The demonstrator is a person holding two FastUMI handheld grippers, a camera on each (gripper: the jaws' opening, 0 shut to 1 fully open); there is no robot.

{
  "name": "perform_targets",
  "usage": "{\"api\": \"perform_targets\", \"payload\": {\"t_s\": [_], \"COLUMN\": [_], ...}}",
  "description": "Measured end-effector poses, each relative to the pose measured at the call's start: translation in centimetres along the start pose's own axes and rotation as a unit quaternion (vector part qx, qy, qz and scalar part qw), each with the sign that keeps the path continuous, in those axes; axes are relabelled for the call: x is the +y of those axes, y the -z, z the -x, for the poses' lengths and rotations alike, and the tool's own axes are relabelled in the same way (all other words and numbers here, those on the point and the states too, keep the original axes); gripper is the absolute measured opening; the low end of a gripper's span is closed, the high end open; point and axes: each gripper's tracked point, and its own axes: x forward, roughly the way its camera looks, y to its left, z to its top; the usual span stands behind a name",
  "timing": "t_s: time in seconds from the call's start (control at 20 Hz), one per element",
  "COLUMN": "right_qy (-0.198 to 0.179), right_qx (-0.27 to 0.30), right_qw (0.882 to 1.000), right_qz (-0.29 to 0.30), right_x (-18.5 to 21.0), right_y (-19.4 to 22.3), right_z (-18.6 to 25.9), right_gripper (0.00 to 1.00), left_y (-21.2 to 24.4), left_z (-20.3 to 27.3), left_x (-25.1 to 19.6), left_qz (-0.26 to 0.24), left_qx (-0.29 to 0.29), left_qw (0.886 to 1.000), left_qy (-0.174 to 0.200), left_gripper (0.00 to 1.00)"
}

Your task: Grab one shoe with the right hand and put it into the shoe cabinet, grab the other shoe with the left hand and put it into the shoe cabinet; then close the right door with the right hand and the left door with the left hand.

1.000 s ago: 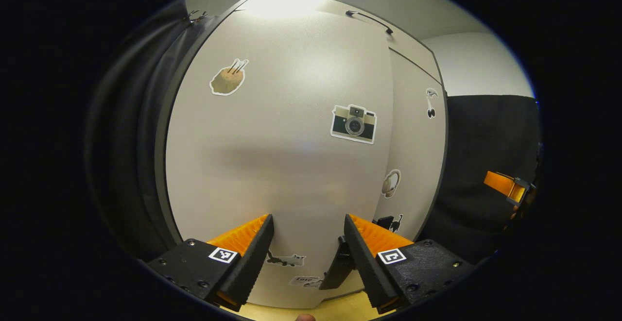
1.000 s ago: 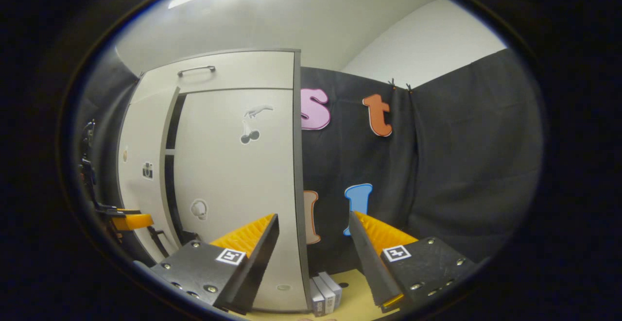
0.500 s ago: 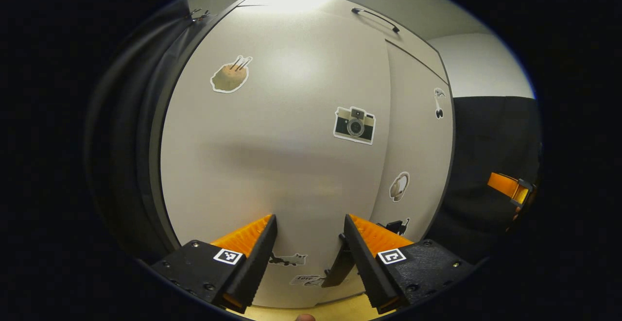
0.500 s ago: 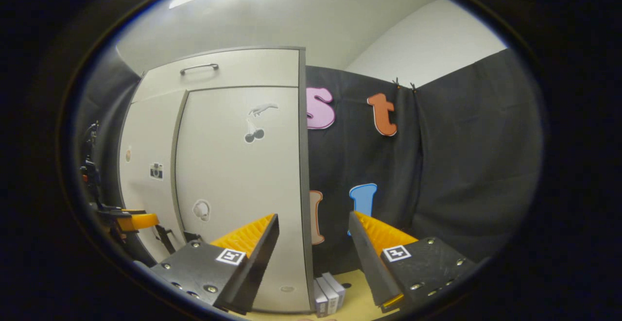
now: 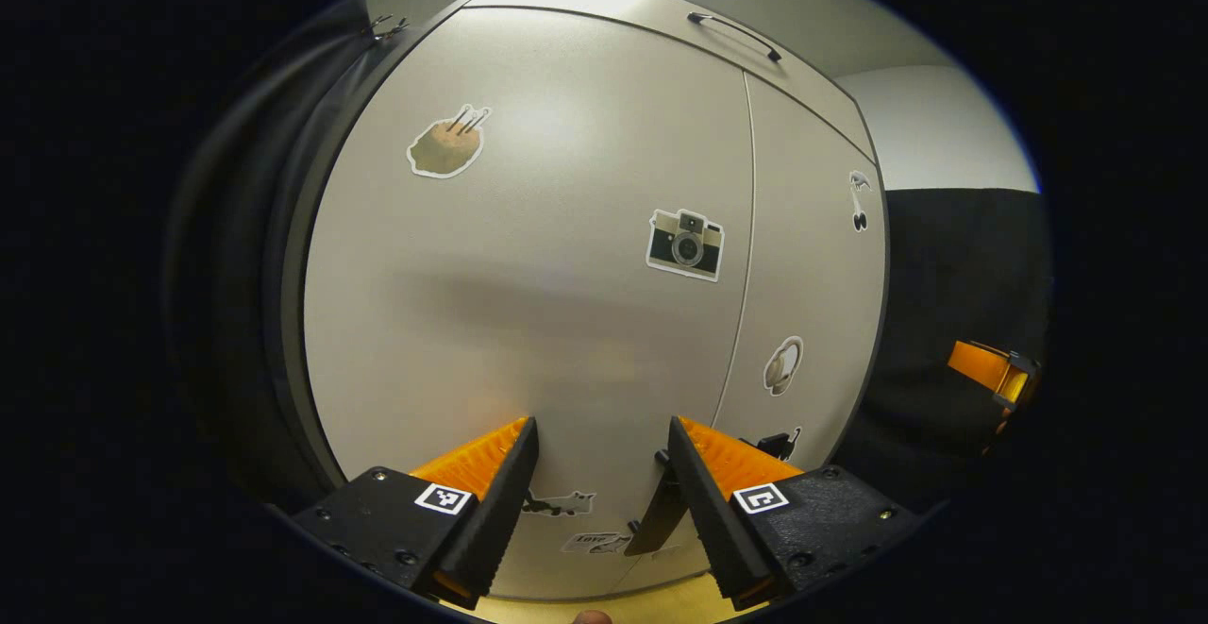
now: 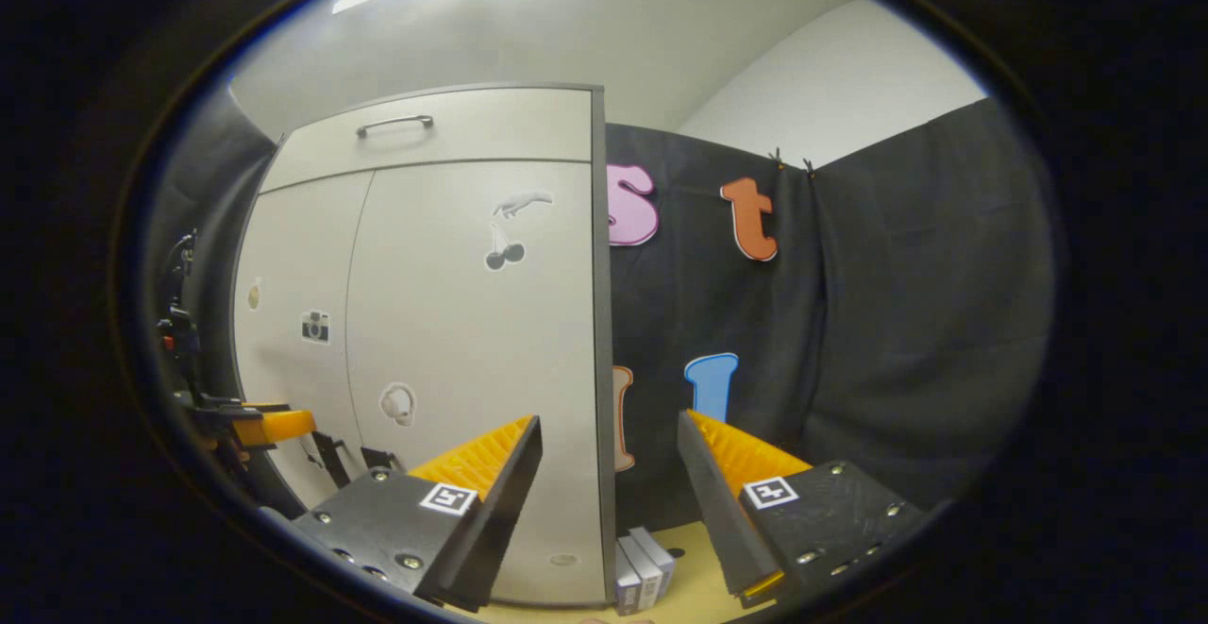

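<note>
Left claw's fingers (image 5: 500, 473) cover the lowest stickers on the left door (image 5: 528, 303); small boxes (image 6: 640, 569) beside the cabinet (image 6: 453, 322) are cut off.

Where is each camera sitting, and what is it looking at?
Left gripper view: rides on the left hand-held gripper, close to the left door, facing it; its own two fingers show at the bottom, open.
Right gripper view: rides on the right hand-held gripper, farther back, facing the cabinet's right edge and the black cloth wall; its own fingers show, open.
Shared: both see the shoe cabinet with the camera sticker and cherry sticker, and each sees the other gripper at its edge.
</note>
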Motion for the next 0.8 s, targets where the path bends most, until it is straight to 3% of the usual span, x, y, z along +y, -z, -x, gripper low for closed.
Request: {"api": "perform_targets", "payload": {"t_s": [0.75, 0.8], "right_qy": [-0.032, -0.036], "right_qx": [0.022, 0.020], "right_qw": [0.999, 0.999], "right_qz": [-0.006, -0.007], "right_x": [2.3, 2.6], "right_y": [0.8, 0.5], "right_z": [2.9, 3.4], "right_gripper": [0.88, 0.83], "left_y": [0.0, -0.1], "left_z": [0.0, 0.6], "left_x": [0.2, 0.3], "left_qz": [0.005, 0.008], "left_qx": [0.001, 0.005], "left_qw": [1.000, 1.000], "left_qy": [-0.022, -0.027], "left_gripper": [0.85, 0.86]}}
